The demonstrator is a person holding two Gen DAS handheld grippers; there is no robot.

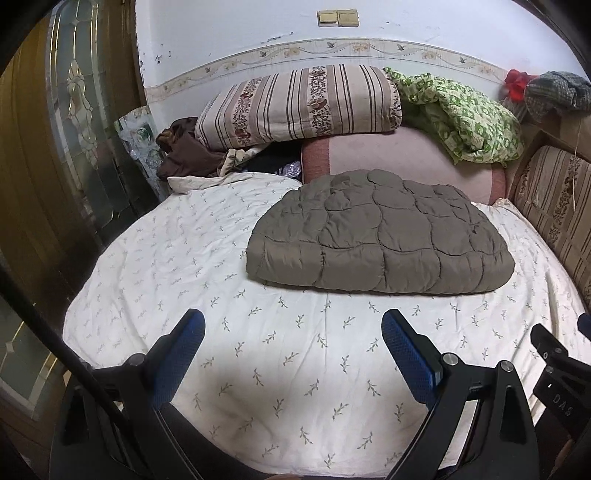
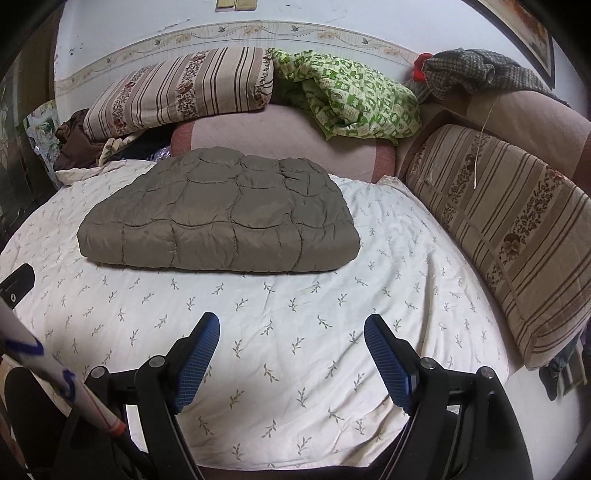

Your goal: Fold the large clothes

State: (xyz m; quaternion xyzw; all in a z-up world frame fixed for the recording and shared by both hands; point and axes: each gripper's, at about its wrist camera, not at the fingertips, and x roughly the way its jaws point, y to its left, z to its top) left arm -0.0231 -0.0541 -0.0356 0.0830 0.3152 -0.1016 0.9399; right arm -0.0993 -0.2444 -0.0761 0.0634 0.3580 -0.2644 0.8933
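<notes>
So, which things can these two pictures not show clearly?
- Underside and inner layers of the folded quilted garment: hidden by its own top layer, both views.
- Dark clothes behind the sheet: partly covered by the striped bedding.
- Right gripper in the left wrist view: cut off by the edge.

My right gripper (image 1: pixel 561 369) shows only as a black sliver at the left wrist picture's right edge, its jaws cut off. The dark clothes (image 1: pixel 184 151) behind the striped pillow (image 1: pixel 299 105) are half buried, so I cannot tell what they are. The framed picture (image 2: pixel 524 33) is clipped by the lens rim.
</notes>
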